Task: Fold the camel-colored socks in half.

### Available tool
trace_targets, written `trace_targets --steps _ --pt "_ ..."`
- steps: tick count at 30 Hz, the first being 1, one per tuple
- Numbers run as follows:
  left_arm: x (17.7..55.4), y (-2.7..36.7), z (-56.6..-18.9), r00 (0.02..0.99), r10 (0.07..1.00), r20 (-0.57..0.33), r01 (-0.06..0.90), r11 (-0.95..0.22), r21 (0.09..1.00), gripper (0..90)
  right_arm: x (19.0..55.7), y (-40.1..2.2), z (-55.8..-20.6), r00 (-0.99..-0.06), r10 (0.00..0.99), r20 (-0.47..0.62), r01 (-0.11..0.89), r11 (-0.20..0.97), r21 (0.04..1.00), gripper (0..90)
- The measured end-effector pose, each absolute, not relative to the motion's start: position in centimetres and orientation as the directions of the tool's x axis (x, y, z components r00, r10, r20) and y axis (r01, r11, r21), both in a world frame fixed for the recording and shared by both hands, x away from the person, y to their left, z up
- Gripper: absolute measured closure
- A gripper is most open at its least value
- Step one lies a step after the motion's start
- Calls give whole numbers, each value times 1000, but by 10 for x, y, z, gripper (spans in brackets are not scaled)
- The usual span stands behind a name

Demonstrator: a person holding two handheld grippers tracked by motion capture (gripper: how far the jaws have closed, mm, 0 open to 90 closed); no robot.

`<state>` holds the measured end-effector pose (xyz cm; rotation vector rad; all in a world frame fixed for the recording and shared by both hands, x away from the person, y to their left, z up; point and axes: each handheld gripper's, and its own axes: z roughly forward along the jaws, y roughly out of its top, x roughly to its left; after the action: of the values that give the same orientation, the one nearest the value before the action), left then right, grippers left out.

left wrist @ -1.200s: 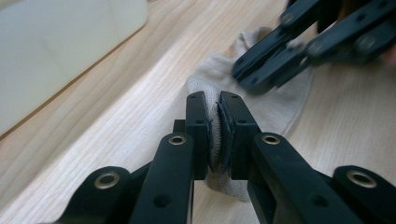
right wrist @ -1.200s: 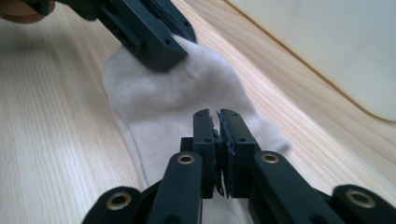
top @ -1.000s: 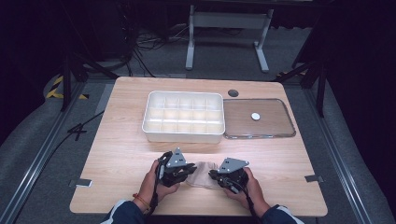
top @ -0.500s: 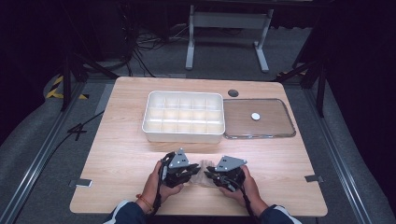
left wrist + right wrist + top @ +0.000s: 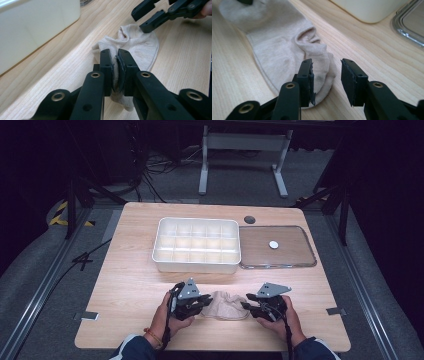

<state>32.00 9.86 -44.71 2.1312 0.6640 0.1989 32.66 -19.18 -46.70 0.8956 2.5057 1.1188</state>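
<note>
From the high view, the sock (image 5: 226,305) lies flat on the worktop (image 5: 130,285) between my two hands, its long axis running from my left gripper (image 5: 200,303) across to my right gripper (image 5: 248,306). The white box (image 5: 197,245) with compartments and the clear lid (image 5: 277,246) stand well apart, farther from me.

In the left gripper view, my left fingers (image 5: 106,65) are clenched on one end of the sock (image 5: 136,45), with the cloth squeezed between the pads. The other gripper (image 5: 147,18) hangs over the far end.

In the right gripper view, my right fingers (image 5: 305,75) have just been opening and stand released. The sock's end (image 5: 319,62) lies mostly to the left of the gap, under the left finger, and the right finger is over bare wood. So I judge the right hand must shift toward the cloth before it can pinch again; the left hand is already on it.
</note>
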Motion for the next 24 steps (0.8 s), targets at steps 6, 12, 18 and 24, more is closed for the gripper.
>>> trace_targets --steps 6,12,18,24 --pt "322 100 -449 835 535 -129 411 -451 792 822 330 -188 -474 -784 620 29 449 534 717 648" --pt "320 99 -447 834 542 -105 400 -462 792 829 334 -190 -477 -792 606 75 462 513 724 684" --pt "321 98 -445 830 544 -124 407 -439 801 830 334 -189 -477 -803 592 67 448 526 723 715" --pt "321 87 -441 826 547 -137 413 -422 807 829 335 -185 -476 -819 573 37 420 554 718 778"
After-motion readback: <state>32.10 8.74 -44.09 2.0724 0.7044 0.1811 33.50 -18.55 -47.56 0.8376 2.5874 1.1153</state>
